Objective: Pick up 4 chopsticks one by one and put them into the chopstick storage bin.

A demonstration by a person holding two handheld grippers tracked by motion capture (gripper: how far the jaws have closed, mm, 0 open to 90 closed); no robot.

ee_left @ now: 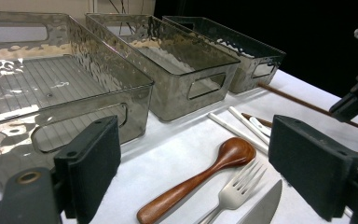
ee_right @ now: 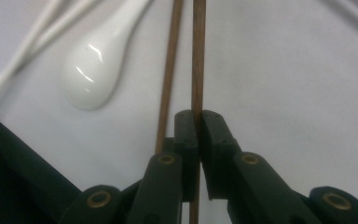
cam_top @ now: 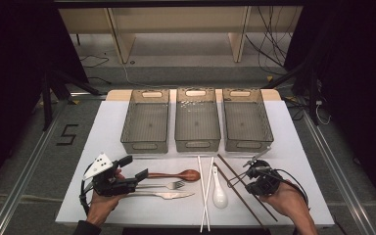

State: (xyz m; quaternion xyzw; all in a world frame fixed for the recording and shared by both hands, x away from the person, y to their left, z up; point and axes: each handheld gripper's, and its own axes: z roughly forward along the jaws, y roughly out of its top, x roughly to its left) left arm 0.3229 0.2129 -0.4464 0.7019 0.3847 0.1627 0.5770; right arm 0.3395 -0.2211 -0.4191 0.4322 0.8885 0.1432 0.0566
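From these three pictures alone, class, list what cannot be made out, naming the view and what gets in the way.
- Right gripper view: the clamped brown chopstick runs off the top and bottom edges; its ends are cut off.
- Right gripper view: the white spoon handle leaves the top edge.
- Left gripper view: the knife and fork handles are cut off at the bottom.
- High view: the white chopsticks are too thin to tell whether they touch.

A thin brown wooden chopstick (ee_right: 197,56) lies flat on the white table, just beside its twin (ee_right: 168,70).
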